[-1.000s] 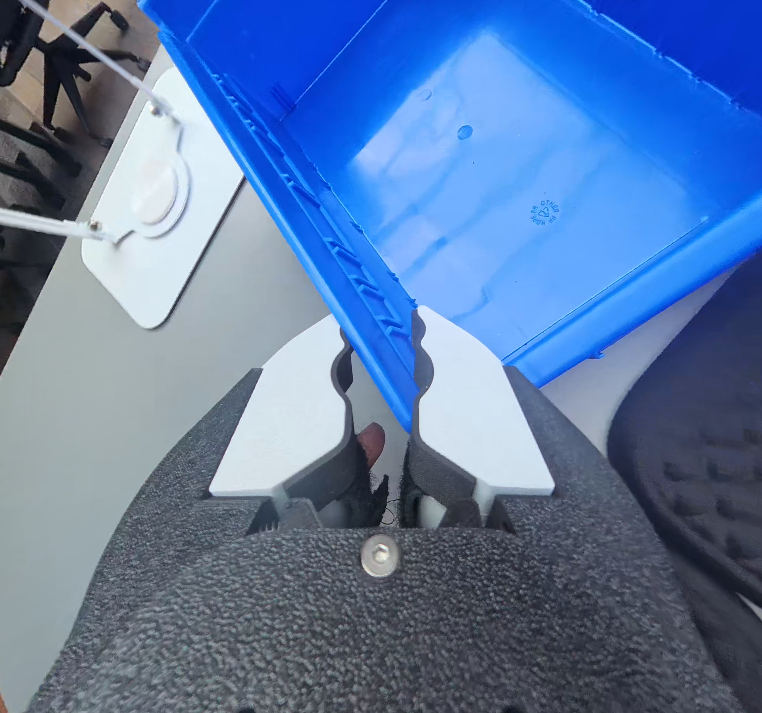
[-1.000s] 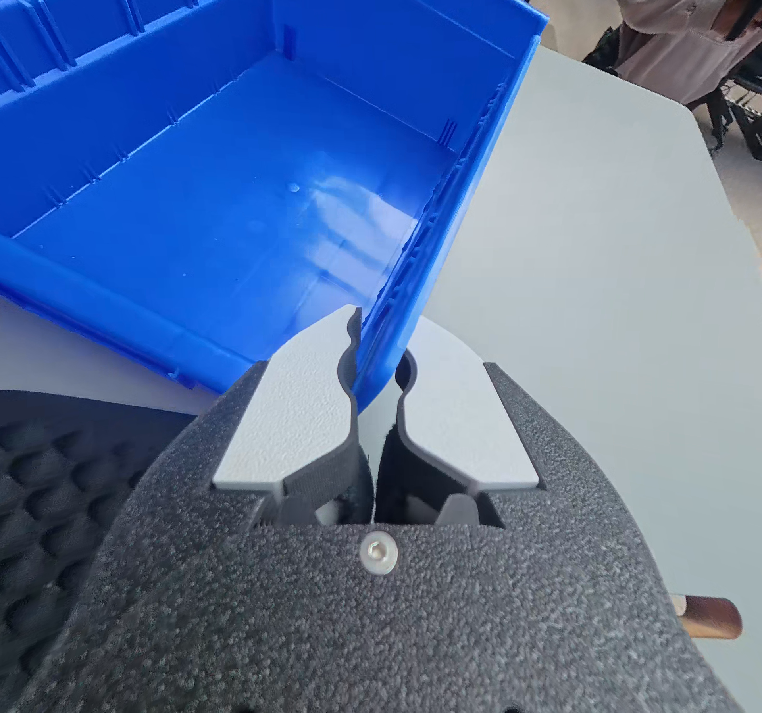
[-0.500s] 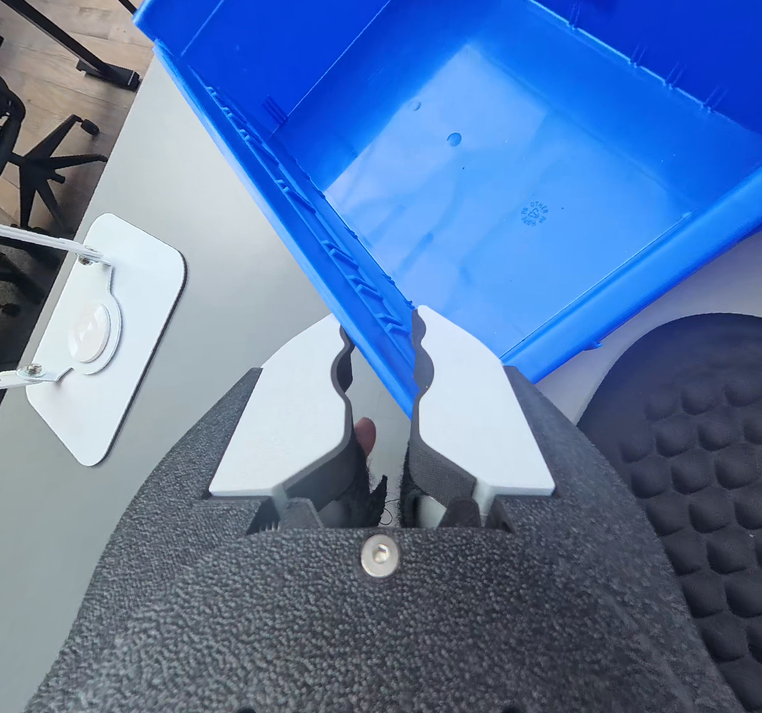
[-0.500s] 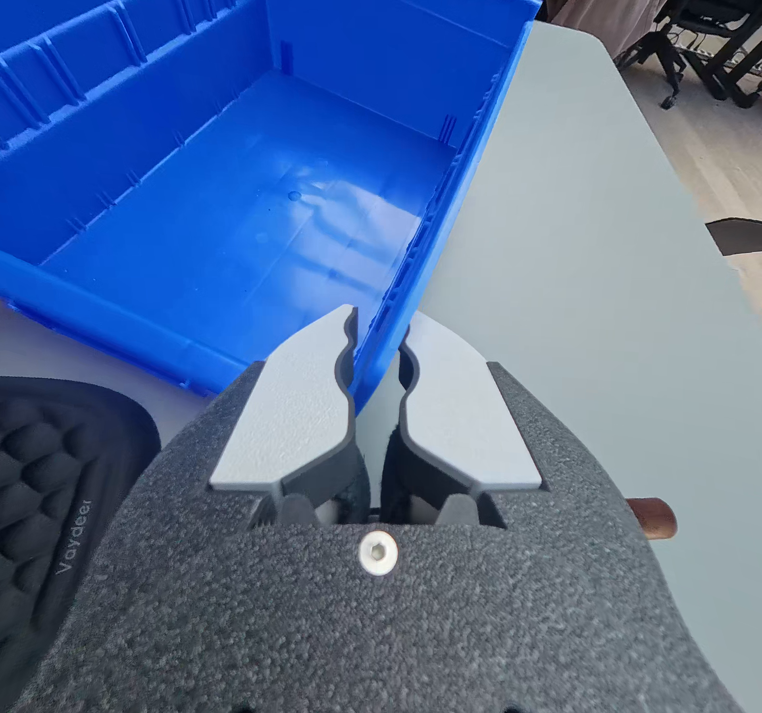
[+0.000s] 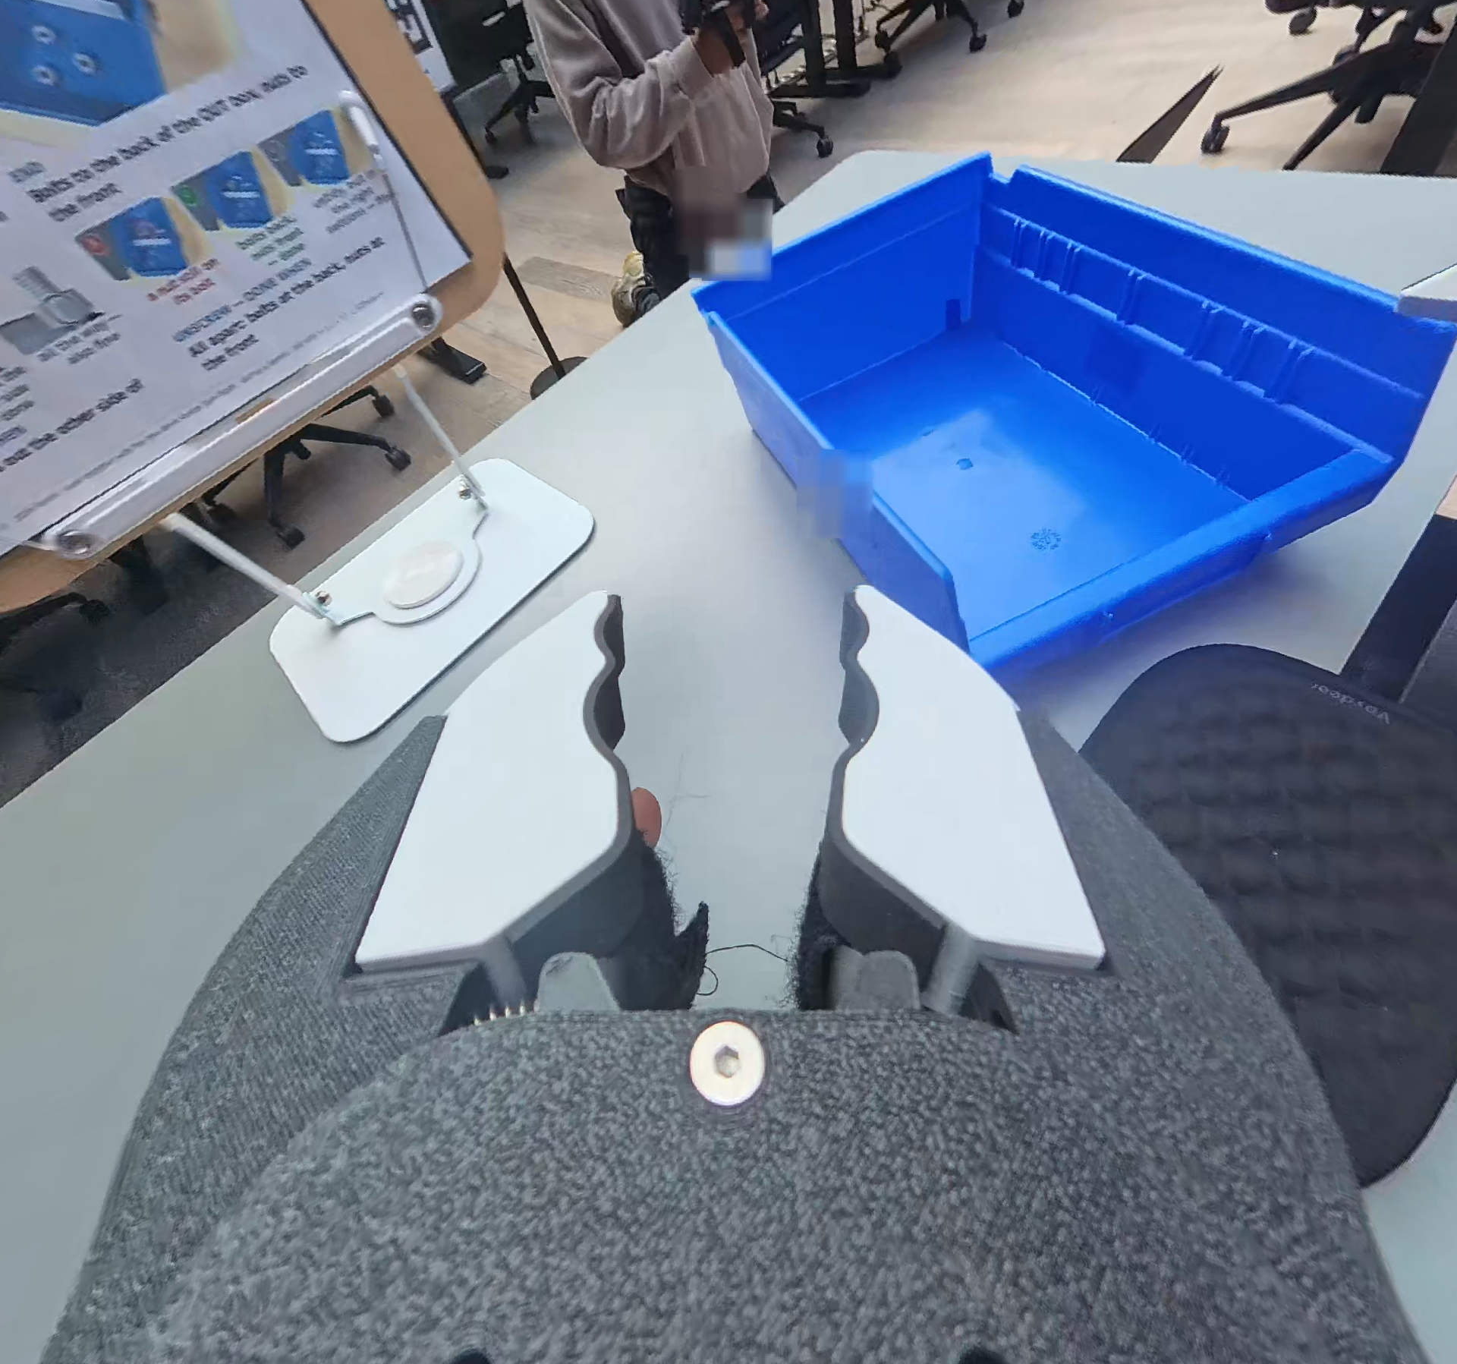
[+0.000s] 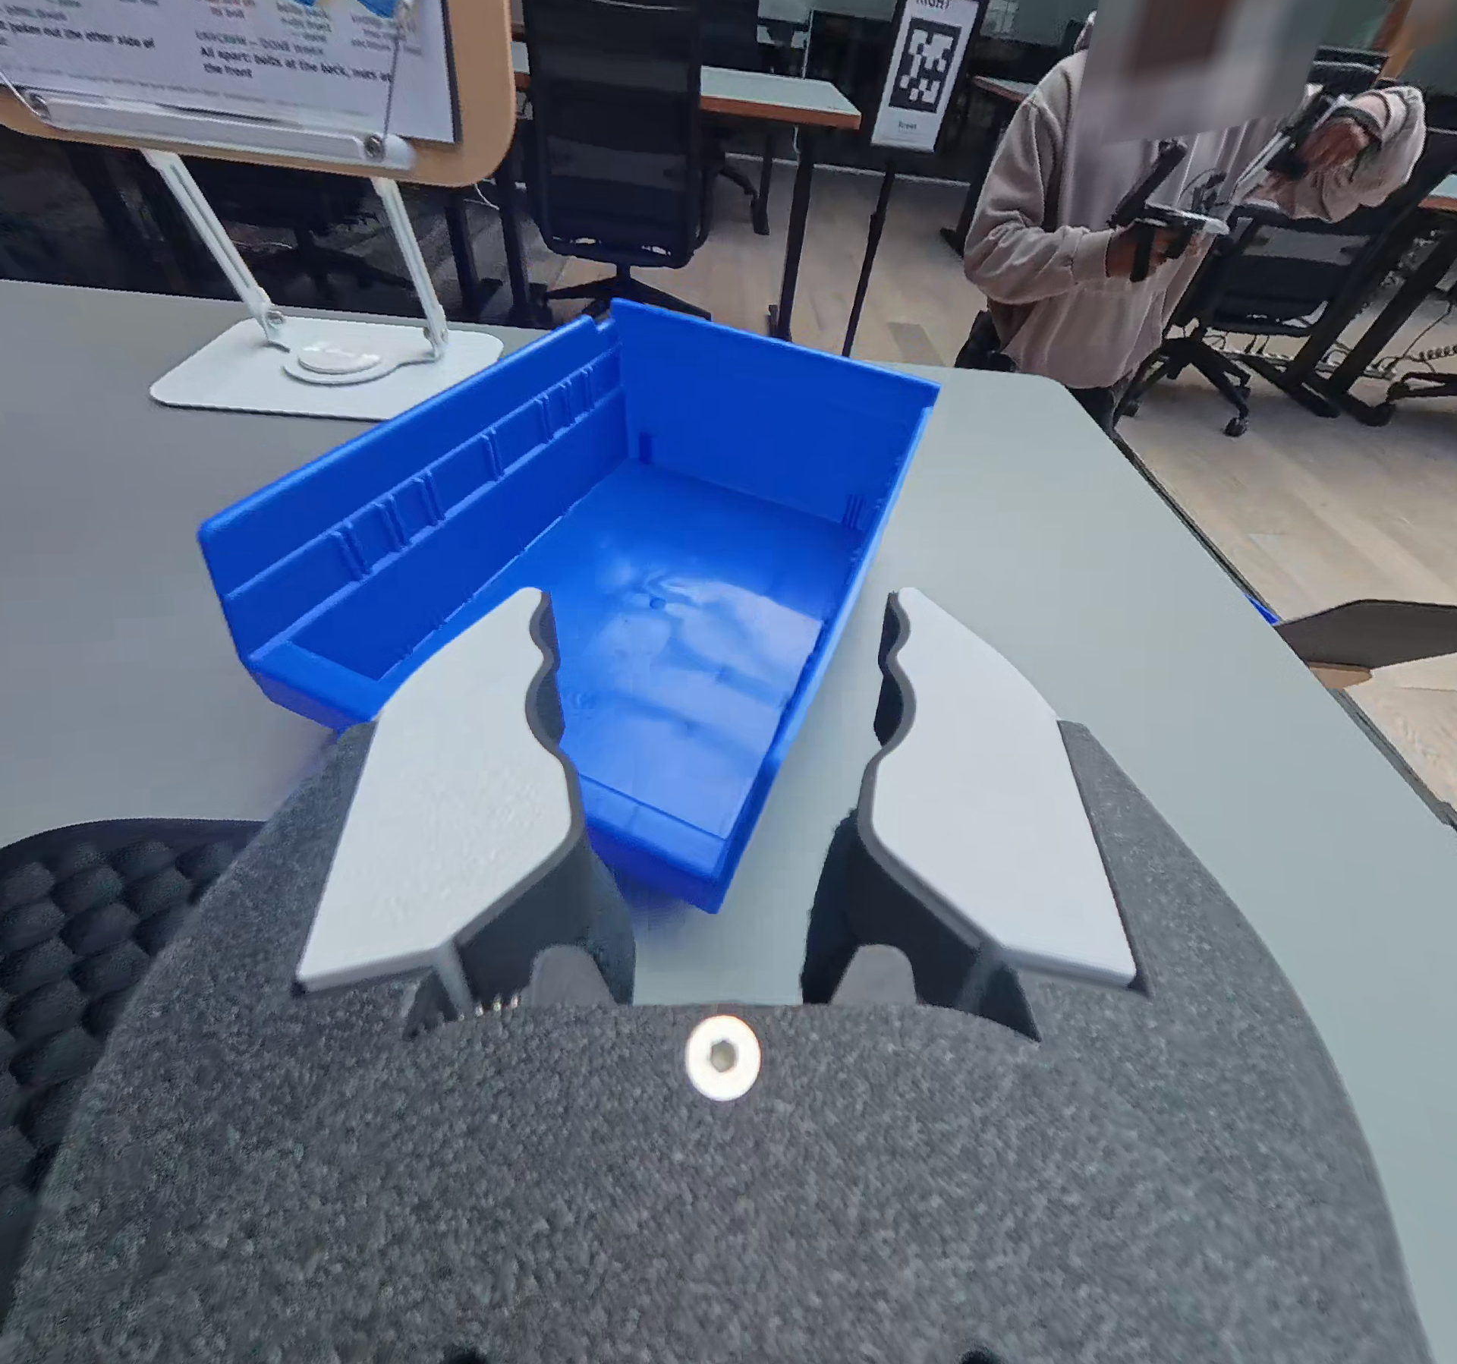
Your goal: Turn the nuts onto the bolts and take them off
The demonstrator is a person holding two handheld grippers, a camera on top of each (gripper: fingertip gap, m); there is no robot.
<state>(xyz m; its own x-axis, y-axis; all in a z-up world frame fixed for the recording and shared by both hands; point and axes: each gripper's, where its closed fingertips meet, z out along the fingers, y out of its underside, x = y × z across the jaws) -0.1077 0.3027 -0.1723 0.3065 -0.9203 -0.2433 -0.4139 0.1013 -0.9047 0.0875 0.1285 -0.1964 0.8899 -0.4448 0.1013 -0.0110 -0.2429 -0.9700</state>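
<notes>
Bin point(image 5: 1048, 474), blue plastic and bare inside, resting on the grey bench point(image 5: 694, 459) at centre right of the left wrist view and at mid-frame of the right wrist view. Left gripper point(image 5: 732, 664) in the lower centre, fingers point(image 5: 536, 758) spread wide, holding nothing, hovering over bare bench just beside the bin's near corner. Right gripper point(image 6: 717, 664) likewise wide open and empty, poised over the bin's near end. No nuts or bolts visible anywhere, so whereabouts impossible to tell. Stand point(image 5: 426, 593) with a printed sheet at upper left; black dimpled cushion point(image 5: 1277, 853) at lower right. Person point(image 6: 1104, 222) in a light sweatshirt in the background. Judged from this: no threading or unthreading under way, work either finished or not yet begun.
</notes>
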